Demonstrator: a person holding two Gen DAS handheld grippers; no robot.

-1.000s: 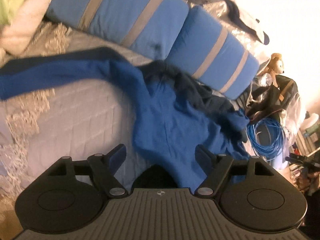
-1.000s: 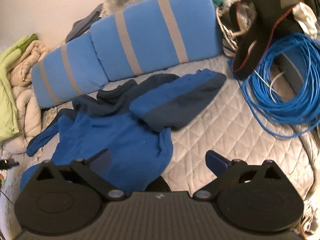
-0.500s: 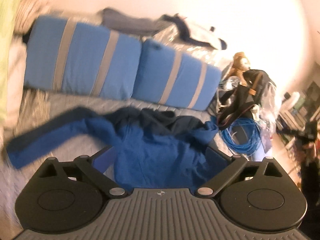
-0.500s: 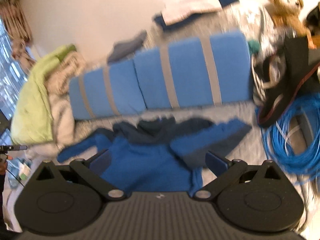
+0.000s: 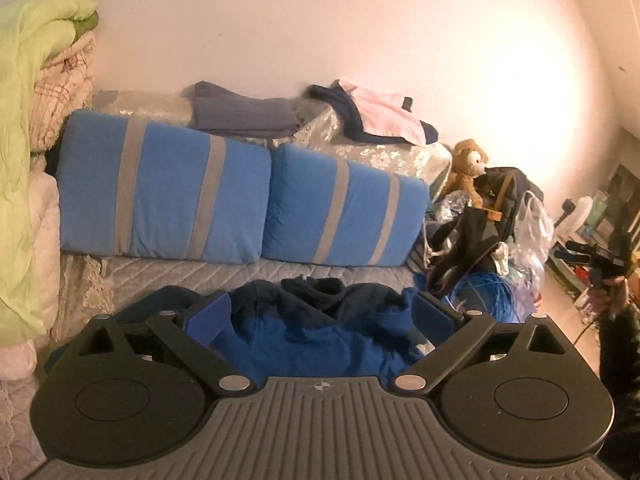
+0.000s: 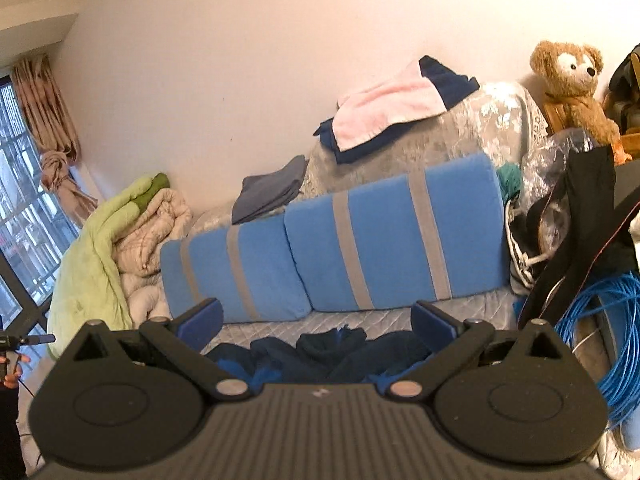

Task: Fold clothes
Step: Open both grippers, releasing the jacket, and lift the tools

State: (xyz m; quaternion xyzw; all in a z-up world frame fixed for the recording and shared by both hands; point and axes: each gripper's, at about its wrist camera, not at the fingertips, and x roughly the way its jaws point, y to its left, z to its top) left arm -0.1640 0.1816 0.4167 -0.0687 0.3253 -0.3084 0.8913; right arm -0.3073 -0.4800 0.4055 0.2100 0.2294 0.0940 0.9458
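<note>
A blue sweatshirt with a dark navy hood [image 5: 312,336] lies crumpled on the grey quilted bed [image 5: 168,276], in front of the cushions. My left gripper [image 5: 320,314] hangs above it, jaws wide open, nothing between the blue pads [image 5: 208,316]. In the right wrist view the same sweatshirt [image 6: 328,350] shows low between the fingers. My right gripper [image 6: 318,318] is also raised over it and open, holding nothing. A person's hand [image 5: 612,292] with the other gripper appears at the far right of the left wrist view.
Two blue cushions with grey stripes [image 5: 248,204] lean at the back of the bed. Folded clothes [image 6: 392,108] rest on a covered ledge behind them. A green and cream bedding pile [image 5: 28,128] fills the left. A teddy bear [image 6: 568,80], black bag [image 5: 480,236] and blue cable coil [image 6: 616,320] crowd the right.
Both grippers have lifted well up from the sweatshirt, so the wall and the ledge have come into view. The left jaws have widened. The sweatshirt stays on the bed.
</note>
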